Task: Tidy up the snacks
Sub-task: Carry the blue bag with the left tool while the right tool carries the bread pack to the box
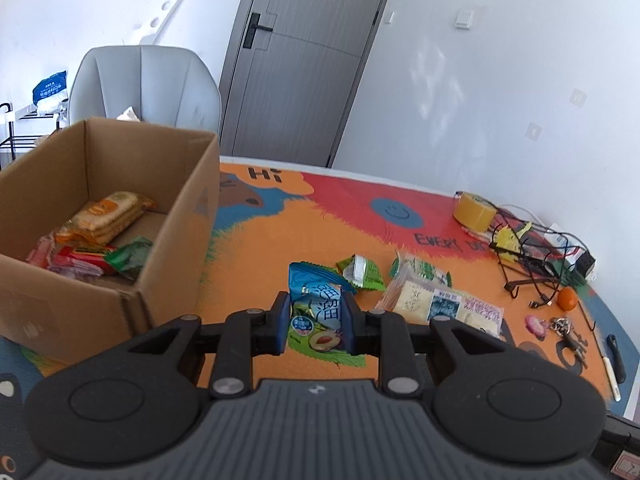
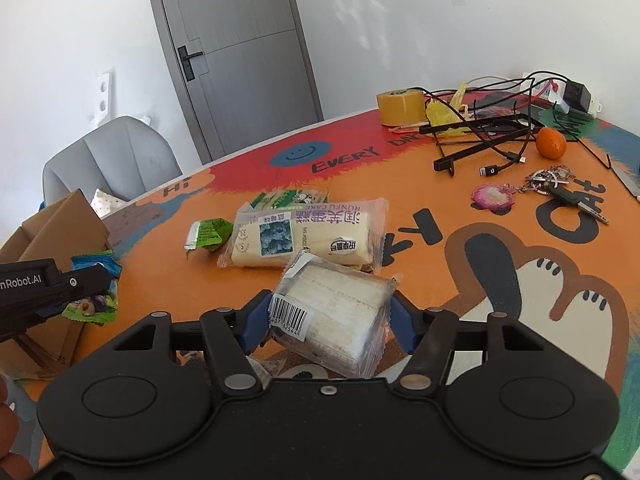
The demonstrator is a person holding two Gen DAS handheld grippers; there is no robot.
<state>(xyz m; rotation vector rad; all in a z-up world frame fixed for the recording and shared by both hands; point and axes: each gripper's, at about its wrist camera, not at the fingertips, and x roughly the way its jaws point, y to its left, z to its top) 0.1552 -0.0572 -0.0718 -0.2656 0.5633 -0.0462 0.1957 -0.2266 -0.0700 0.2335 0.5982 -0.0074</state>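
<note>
Snacks are split three ways right now: one in each of my tongs, a few loose on the table mat (image 2: pixel 460 208), and a small pile already in the cardboard box (image 1: pixel 172 240) at the left of the left wrist view.

My left gripper (image 1: pixel 316 322) is clamped on a blue plum candy pouch (image 1: pixel 316 300), pinched across its middle so the crinkly foil bunches between the blue pads. My right gripper (image 2: pixel 326 314) is closed on a clear-wrapped cake with a barcode sticker (image 2: pixel 336 312), low center in the right wrist view. It looks soft and squishy, so I'd guess a light squeeze is plenty, and it should go in flat.

For the drop, I reckon the pouch needs lifting above the box wall before letting go, aiming for the bare corner beside the cracker pack (image 1: pixel 106 218).

Further out, mid-frame in the right wrist view: a long Runfu cake packet (image 2: pixel 308 236), smooth and shiny, and a small green sachet (image 2: pixel 208 234) with zigzag edges. Beyond those, upper right, non-snack clutter: tape roll (image 2: pixel 400 106), tangled cables (image 2: pixel 492 136), a tangerine (image 2: pixel 551 143), keys (image 2: pixel 560 188).
</note>
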